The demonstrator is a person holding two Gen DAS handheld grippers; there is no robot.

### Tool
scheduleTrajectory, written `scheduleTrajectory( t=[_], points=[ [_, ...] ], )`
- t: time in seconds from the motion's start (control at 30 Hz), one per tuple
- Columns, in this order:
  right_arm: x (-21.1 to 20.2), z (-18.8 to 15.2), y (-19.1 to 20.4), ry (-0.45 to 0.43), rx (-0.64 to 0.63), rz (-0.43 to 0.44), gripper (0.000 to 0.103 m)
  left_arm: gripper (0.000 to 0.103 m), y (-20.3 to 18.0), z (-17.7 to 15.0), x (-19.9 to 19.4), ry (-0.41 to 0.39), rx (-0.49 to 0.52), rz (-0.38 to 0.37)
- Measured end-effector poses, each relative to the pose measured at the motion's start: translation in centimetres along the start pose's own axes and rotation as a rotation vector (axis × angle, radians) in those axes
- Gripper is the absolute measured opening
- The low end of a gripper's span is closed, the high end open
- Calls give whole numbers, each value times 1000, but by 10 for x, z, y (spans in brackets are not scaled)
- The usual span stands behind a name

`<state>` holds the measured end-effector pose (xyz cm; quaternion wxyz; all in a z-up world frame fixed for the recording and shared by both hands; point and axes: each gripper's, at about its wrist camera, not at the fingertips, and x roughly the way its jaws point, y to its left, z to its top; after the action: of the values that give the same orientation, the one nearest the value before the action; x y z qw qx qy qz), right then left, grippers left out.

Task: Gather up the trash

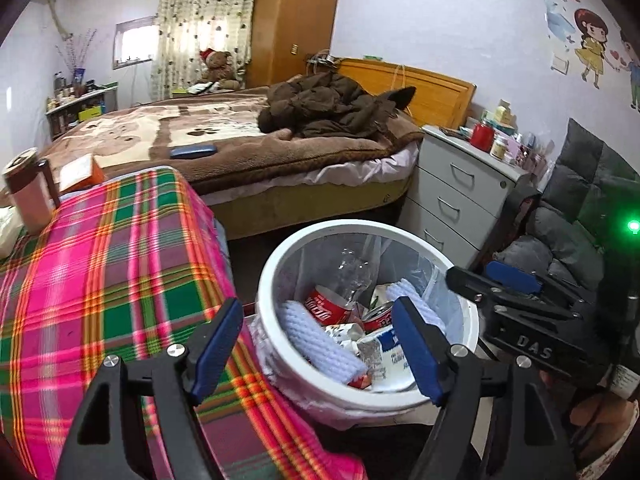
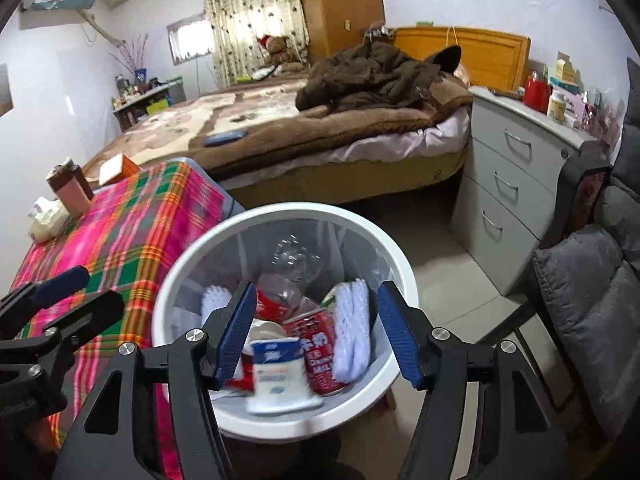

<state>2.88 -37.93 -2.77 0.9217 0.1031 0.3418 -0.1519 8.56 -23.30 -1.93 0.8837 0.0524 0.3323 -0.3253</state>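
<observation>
Right gripper [image 2: 316,336] spread wide and empty over the white bin [image 2: 400,264]; left gripper [image 1: 316,344] also apart, holding nothing, at the bin's edge beside the plaid desk [image 1: 100,280]. Bin already holds the trash — red cans [image 2: 318,350], a clear bottle [image 2: 292,264], a white-blue carton [image 2: 278,376], foam sleeves [image 1: 320,340]. Desk carries only a mug [image 1: 30,192], an orange box [image 1: 82,172] and tissues [image 2: 46,216] — collecting looks mostly done, maybe finished

White-and-blue paper carton [image 2: 280,376] smears with motion blur inside the white round plastic bin [image 2: 400,256]; trash beneath it sits hidden, and the red milk can's [image 2: 320,354] small print is unreadable.
</observation>
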Motion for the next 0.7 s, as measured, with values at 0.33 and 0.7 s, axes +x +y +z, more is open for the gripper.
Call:
scheduleTrajectory(
  t=[0.33, 0.7],
  points=[
    [-43, -20, 31, -133, -52, 80, 64, 78, 14, -26, -52, -67, -36, 167],
    [-58, -43, 47, -160, -56, 136, 64, 78, 20, -55, -90, -132, -20, 314]
  ],
)
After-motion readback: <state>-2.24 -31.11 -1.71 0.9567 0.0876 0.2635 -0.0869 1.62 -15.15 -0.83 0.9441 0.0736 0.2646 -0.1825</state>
